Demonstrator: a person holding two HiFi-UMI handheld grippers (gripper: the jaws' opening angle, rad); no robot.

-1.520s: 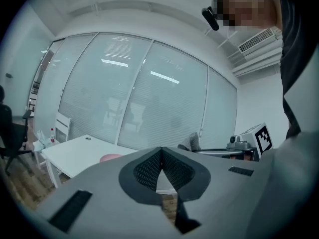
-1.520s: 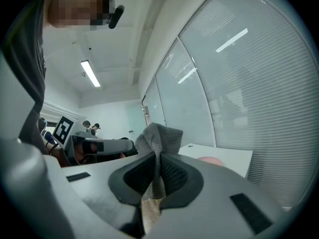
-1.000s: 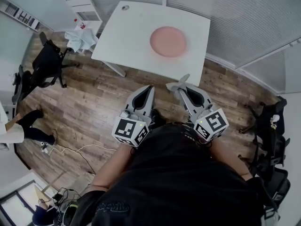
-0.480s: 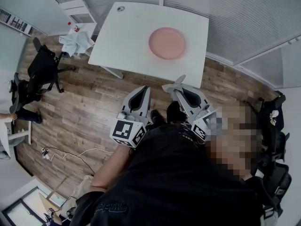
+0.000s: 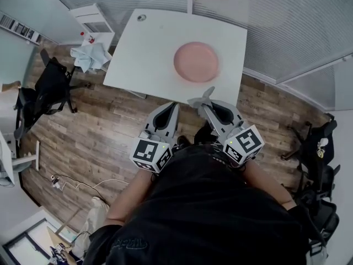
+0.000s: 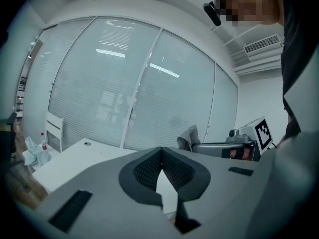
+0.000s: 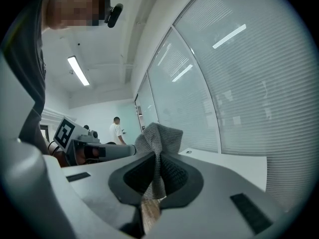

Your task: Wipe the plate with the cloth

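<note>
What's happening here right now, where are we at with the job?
A person stands just short of the white table with a tool in each hand. The right tool is shut on a grey cloth, with a bunch of it sticking up past the tips. The left tool is shut with nothing in it. The pink plate lies on the table ahead of both, untouched, so wiping has not begun.
</note>
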